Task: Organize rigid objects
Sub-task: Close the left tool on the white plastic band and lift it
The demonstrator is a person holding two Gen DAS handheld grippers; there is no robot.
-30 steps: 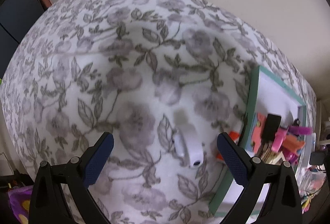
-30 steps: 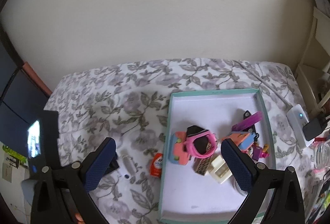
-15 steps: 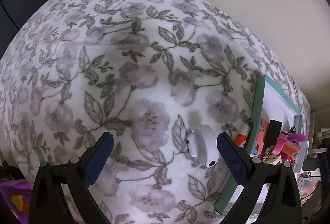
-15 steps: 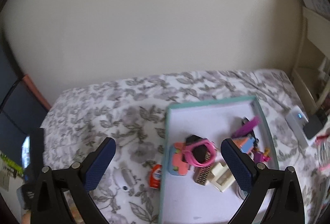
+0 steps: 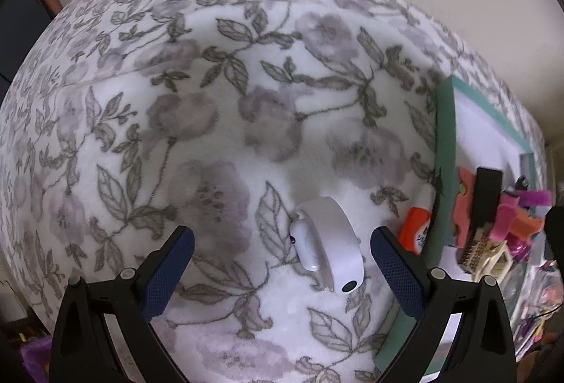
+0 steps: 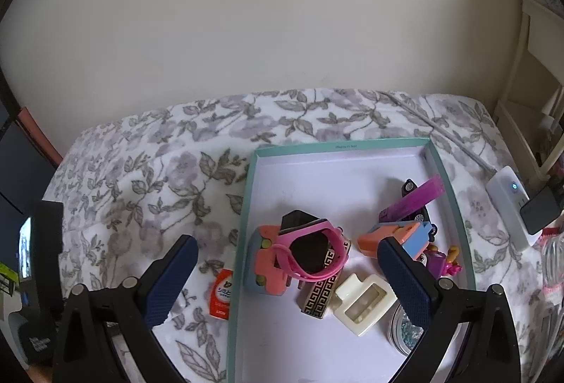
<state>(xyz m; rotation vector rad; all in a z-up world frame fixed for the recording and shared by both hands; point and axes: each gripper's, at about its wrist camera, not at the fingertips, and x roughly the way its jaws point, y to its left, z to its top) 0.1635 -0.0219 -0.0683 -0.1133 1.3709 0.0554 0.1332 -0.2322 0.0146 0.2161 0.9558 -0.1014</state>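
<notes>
In the left wrist view, the small white plastic earbud case with its lid flipped open [image 5: 326, 242] lies on the white fleece blanket printed with grey flowers and leaves [image 5: 211, 101]. It is near the left wall of the shallow teal-rimmed cardboard tray with a white floor [image 5: 445, 150]. The step in hand is judged to be the picking up of this case. To do it well, the left gripper [image 5: 280, 252] should be centred on the case, because the case now sits closer to the right finger than to the left one. The fingers should then be pressed a little into the soft blanket before closing, so that the smooth shell is not pushed away. The open lid may shut or slip under pressure, so the body is the better place to hold. The left gripper is held low over the blanket, pointed forward and down, with its fingers spread wide and nothing between them. A small orange packet with printed text [image 5: 416, 229] lies on the blanket just beside the tray wall.

In the right wrist view, the right gripper [image 6: 287, 273] is held high above the near left corner of the tray, looking down on it. Its fingers are wide apart and hold nothing. A pink watch with a dark face [image 6: 310, 249] lies in the tray among other small things.
</notes>
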